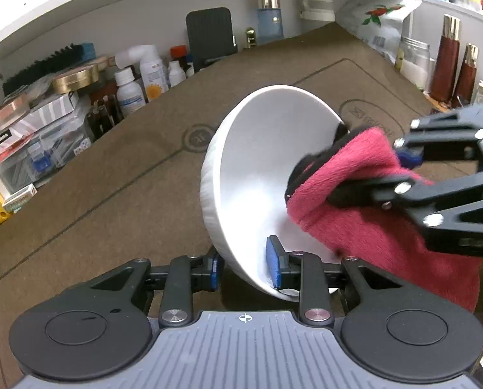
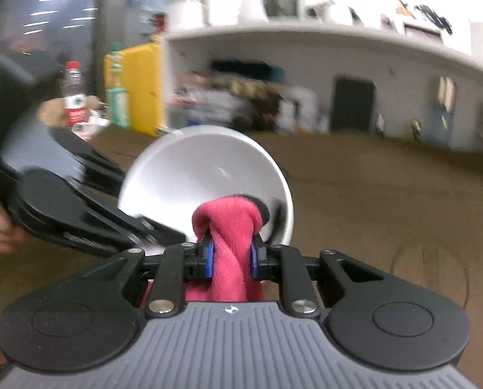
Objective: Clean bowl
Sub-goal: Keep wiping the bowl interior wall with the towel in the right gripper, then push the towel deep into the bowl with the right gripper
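Note:
A white bowl (image 1: 257, 168) is held tilted on its side above the brown mat, its opening facing right. My left gripper (image 1: 245, 267) is shut on the bowl's lower rim, one blue pad inside and one outside. My right gripper (image 2: 231, 261) is shut on a pink cloth (image 2: 230, 227). The cloth's bunched end presses against the inside of the bowl (image 2: 202, 175) near its lower right wall. In the left wrist view the cloth (image 1: 354, 194) hangs from the right gripper (image 1: 367, 178) at the bowl's right rim.
A brown mat (image 1: 111, 178) covers the table. Bottles, boxes and jars (image 1: 137, 77) crowd the back under a white shelf. A yellow box (image 2: 137, 90) and a water bottle (image 2: 74, 94) stand at the far left. The right wrist view is blurred.

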The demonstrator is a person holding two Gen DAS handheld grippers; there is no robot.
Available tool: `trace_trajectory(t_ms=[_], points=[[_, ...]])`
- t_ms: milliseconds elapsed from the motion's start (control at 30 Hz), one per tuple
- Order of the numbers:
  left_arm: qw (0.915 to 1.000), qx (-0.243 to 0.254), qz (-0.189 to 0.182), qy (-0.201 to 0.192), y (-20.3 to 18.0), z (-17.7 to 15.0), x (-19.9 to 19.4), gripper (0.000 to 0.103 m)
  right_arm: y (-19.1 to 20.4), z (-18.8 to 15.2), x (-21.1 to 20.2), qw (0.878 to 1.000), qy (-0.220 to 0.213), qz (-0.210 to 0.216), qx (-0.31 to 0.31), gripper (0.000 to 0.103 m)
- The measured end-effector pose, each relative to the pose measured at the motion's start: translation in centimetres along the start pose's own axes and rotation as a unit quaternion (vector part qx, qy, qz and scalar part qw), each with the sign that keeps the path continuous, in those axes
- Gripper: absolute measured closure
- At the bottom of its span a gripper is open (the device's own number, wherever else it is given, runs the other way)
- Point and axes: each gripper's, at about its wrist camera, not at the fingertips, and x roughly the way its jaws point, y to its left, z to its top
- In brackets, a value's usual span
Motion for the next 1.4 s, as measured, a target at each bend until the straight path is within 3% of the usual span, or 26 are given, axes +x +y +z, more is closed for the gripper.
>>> trace_trajectory(t_ms=[67,100,133,267,367,500,533,633,733,800,900,1000,1100,1300,1333,1400], points=[[0.9999,0.002,0.011,0.0,-0.1,0.4,0.2,0.043,-0.4,-0.2,0.7,1.0,0.005,-0.002,0.014,0.082],[0.9999,-0.002,0.016,-0.002,-0.2,0.5,0.3,0.028,-0.8,-0.2,0.9,1.0,0.008,-0.001,0.025,0.082],[0.9998,-0.004,0.017,-0.003,-0.2,0.5,0.3,0.021,-1.1,-0.2,1.2,0.999,0.01,0.0,0.037,0.082],[0.997,-0.072,0.021,-0.018,-0.4,-0.2,0.8,0.018,-1.9,-0.4,1.7,0.998,0.015,0.005,0.062,0.083],[0.9895,-0.138,0.024,-0.036,0.0,-1.2,1.0,0.013,-2.3,-0.6,1.6,0.997,0.014,0.004,0.071,0.083],[0.9813,-0.185,0.006,-0.054,0.1,-2.1,1.1,0.024,-2.3,-0.7,1.2,0.998,0.012,-0.004,0.057,0.083],[0.9803,-0.188,0.0,-0.058,0.1,-2.1,1.1,0.038,-2.3,-0.7,1.1,0.999,0.013,-0.005,0.052,0.083],[0.9787,-0.193,-0.036,-0.06,0.0,-1.8,1.1,0.065,-2.6,-0.7,0.6,0.999,0.012,-0.007,0.048,0.084],[0.9839,-0.164,-0.036,-0.061,-0.6,-1.4,1.1,0.077,-2.5,-0.7,0.4,0.999,0.012,-0.009,0.04,0.084],[0.9876,-0.142,-0.028,-0.061,-1.1,-1.3,1.0,0.078,-2.0,-0.4,0.3,0.999,0.014,-0.024,0.02,0.084],[0.9966,-0.068,-0.02,-0.042,-1.9,-0.7,0.6,0.077,-0.6,0.5,0.6,0.998,0.012,-0.055,-0.023,0.084],[0.9996,-0.01,-0.025,-0.01,-2.1,-0.1,0.0,0.074,0.4,2.0,0.8,0.998,-0.003,-0.056,-0.042,0.084],[0.999,0.024,-0.034,0.015,-1.7,0.2,-0.5,0.071,1.6,3.3,0.9,0.998,-0.02,-0.028,-0.059,0.082],[0.995,0.08,-0.032,0.05,0.4,0.7,-1.3,0.074,2.7,3.9,0.7,0.992,-0.03,0.113,-0.055,0.082],[0.9943,0.09,-0.022,0.053,0.8,0.9,-1.3,0.076,2.7,3.7,0.4,0.992,-0.029,0.113,-0.054,0.083],[0.993,0.104,-0.002,0.056,1.5,1.2,-1.2,0.075,2.8,3.0,0.1,0.996,-0.023,0.066,-0.064,0.082]])
